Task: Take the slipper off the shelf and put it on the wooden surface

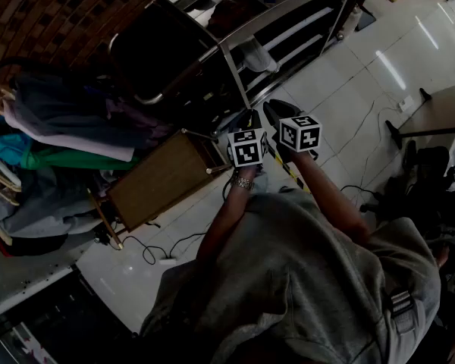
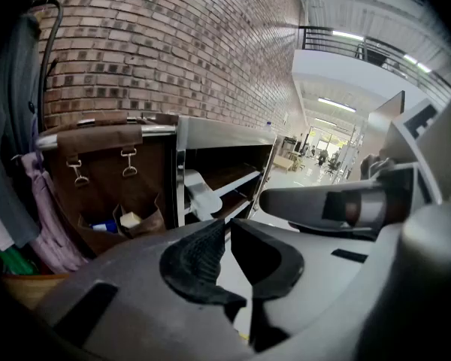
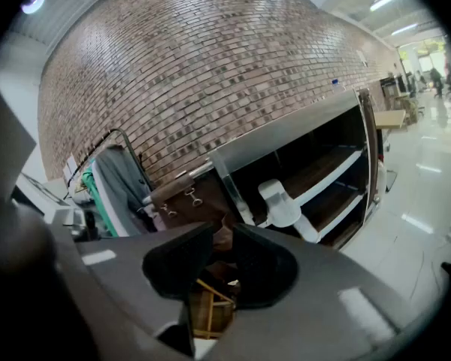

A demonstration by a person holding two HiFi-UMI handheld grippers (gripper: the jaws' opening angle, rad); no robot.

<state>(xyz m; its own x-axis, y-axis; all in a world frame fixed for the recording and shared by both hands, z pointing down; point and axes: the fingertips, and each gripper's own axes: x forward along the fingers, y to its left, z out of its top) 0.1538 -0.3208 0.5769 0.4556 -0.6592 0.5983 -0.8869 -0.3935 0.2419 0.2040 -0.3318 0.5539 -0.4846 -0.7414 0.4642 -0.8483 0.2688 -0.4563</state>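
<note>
Facing a steel-framed shelf (image 3: 286, 147) bearing a pale slipper (image 3: 280, 202), left claw (image 2: 227, 228) and right claw (image 3: 223, 235) sit closed.

brick wall (image 3: 210, 66), glossy white tiled floor (image 1: 364, 70), hanging clothes (image 1: 61, 127), bright ceiling strip lights (image 2: 337, 104)

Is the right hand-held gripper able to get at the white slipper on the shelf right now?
Probably yes: the white slipper sits at the open front of the shelf with nothing between it and the right hand-held gripper. The jaws are shut, though, so they must open first.
</note>
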